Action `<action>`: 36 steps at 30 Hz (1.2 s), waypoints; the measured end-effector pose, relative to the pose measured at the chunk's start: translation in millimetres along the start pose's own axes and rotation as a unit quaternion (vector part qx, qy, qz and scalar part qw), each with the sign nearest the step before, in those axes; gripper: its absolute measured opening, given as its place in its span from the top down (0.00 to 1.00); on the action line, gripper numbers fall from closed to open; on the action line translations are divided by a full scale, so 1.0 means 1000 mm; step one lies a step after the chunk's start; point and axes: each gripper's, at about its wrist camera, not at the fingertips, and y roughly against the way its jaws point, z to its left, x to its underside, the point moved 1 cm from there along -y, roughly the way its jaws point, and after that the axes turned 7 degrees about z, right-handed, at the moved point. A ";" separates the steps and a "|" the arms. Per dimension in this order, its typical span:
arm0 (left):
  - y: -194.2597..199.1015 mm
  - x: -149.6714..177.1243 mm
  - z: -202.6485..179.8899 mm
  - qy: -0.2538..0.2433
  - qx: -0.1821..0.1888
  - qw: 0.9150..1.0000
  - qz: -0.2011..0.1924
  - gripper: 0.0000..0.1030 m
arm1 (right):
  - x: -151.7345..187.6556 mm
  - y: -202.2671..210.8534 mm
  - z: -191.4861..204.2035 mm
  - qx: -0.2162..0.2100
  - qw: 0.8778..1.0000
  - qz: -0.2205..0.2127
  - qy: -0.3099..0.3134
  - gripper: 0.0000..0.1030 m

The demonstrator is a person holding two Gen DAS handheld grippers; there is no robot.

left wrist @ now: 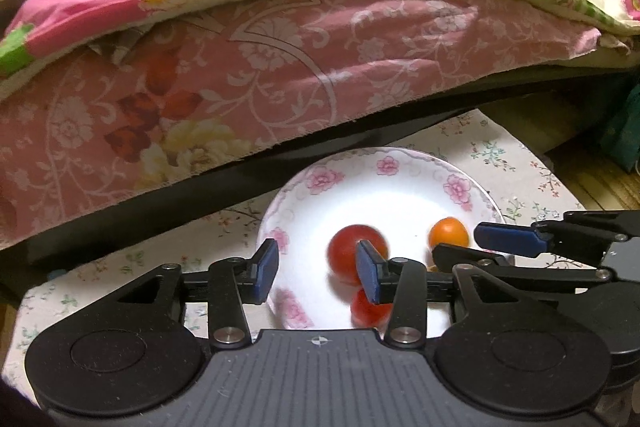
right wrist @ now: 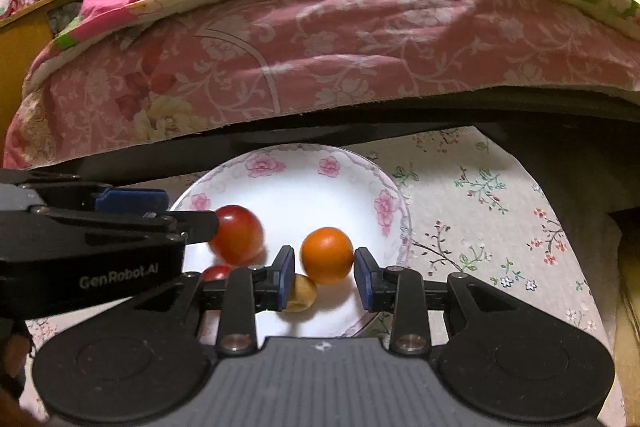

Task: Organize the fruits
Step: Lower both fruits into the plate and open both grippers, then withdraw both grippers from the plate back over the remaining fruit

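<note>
A white plate with pink flowers (left wrist: pixel 384 167) (right wrist: pixel 288 163) holds a large red fruit (left wrist: pixel 348 247) (right wrist: pixel 238 239), a small red fruit (left wrist: pixel 366 309) (right wrist: pixel 218 271), an orange fruit (left wrist: pixel 448 233) (right wrist: pixel 326 255) and a tan fruit (right wrist: pixel 302 295). My left gripper (left wrist: pixel 318 273) is open above the plate's left part, the large red fruit just past its right finger. My right gripper (right wrist: pixel 325 277) is open with the orange fruit between its fingers, not gripped. Each gripper shows in the other's view, the right (left wrist: pixel 508 241) and the left (right wrist: pixel 132 201).
The plate sits on a floral tablecloth (right wrist: pixel 480 211) (left wrist: pixel 516 163). A bed with a pink floral sheet (left wrist: pixel 240 75) (right wrist: pixel 320 47) and folded quilts rises just behind the table. A dark bed frame edge (right wrist: pixel 360 137) overhangs the plate's far side.
</note>
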 end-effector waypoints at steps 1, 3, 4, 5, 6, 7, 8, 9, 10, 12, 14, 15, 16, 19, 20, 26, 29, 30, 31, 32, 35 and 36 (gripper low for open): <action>0.003 0.001 0.001 0.001 -0.005 1.000 -0.001 0.45 | 0.000 0.001 0.001 -0.001 1.000 -0.001 0.001 0.73; 0.009 0.002 0.005 0.003 -0.013 1.000 -0.005 0.41 | -0.001 0.005 0.005 -0.003 1.000 -0.003 0.004 0.72; 0.012 0.002 0.007 0.005 -0.018 1.000 -0.007 0.38 | -0.001 0.007 0.006 -0.004 1.000 -0.005 0.006 0.72; 0.016 0.003 0.008 0.007 -0.022 1.000 -0.009 0.34 | -0.001 0.009 0.008 -0.005 1.000 -0.008 0.007 0.72; 0.019 0.004 0.010 0.007 -0.026 1.000 -0.010 0.32 | -0.001 0.012 0.009 -0.006 1.000 -0.010 0.008 0.70; 0.023 0.005 0.010 0.007 -0.030 0.999 -0.012 0.29 | -0.001 0.014 0.010 -0.006 1.000 -0.011 0.009 0.69; 0.028 0.007 0.011 0.005 -0.035 0.999 -0.015 0.27 | -0.001 0.016 0.011 -0.005 1.000 -0.010 0.010 0.68; 0.032 0.008 0.011 0.005 -0.040 0.999 -0.016 0.26 | -0.001 0.019 0.012 -0.006 1.000 -0.011 0.011 0.67; 0.036 0.011 0.010 0.005 -0.045 0.999 -0.018 0.23 | 0.000 0.023 0.013 -0.007 1.000 -0.011 0.012 0.67; 0.045 0.015 0.007 0.005 -0.055 0.998 -0.023 0.20 | 0.001 0.030 0.017 -0.002 1.000 -0.011 0.015 0.67; 0.056 0.022 0.007 0.006 -0.066 0.997 -0.027 0.16 | 0.004 0.040 0.021 0.000 1.000 -0.012 0.018 0.67; 0.061 0.024 0.008 0.007 -0.067 0.997 -0.029 0.16 | 0.005 0.045 0.023 -0.001 1.000 -0.012 0.019 0.67; 0.066 0.028 0.008 0.009 -0.067 0.997 -0.030 0.14 | 0.007 0.051 0.025 0.000 1.000 -0.012 0.021 0.67; 0.081 0.039 0.007 0.014 -0.073 0.997 -0.031 0.08 | 0.014 0.068 0.033 0.005 0.999 -0.012 0.030 0.67; 0.086 0.043 0.008 0.018 -0.076 0.997 -0.031 0.05 | 0.017 0.073 0.034 0.006 1.000 -0.011 0.028 0.67; 0.109 0.074 0.008 0.034 -0.068 0.997 -0.020 0.01 | 0.042 0.101 0.044 0.000 1.000 0.005 0.016 0.67; 0.117 0.086 0.007 0.033 -0.076 0.997 -0.011 0.00 | 0.053 0.111 0.048 -0.002 1.000 0.012 0.008 0.67; 0.119 0.089 0.005 0.032 -0.079 0.996 -0.010 0.00 | 0.057 0.114 0.049 -0.005 1.000 0.014 0.004 0.67; 0.121 0.092 0.004 0.032 -0.080 0.996 -0.008 0.00 | 0.060 0.117 0.051 -0.005 1.000 0.016 0.002 0.67; 0.123 0.095 0.003 0.033 -0.080 0.996 -0.006 0.00 | 0.063 0.119 0.052 -0.003 1.000 0.017 0.002 0.67; 0.127 0.103 0.002 0.041 -0.075 0.996 0.003 0.00 | 0.070 0.126 0.056 0.004 1.000 0.019 0.005 0.67; 0.127 0.107 0.002 0.043 -0.072 0.996 0.007 0.00 | 0.073 0.128 0.057 0.005 1.000 0.021 0.003 0.67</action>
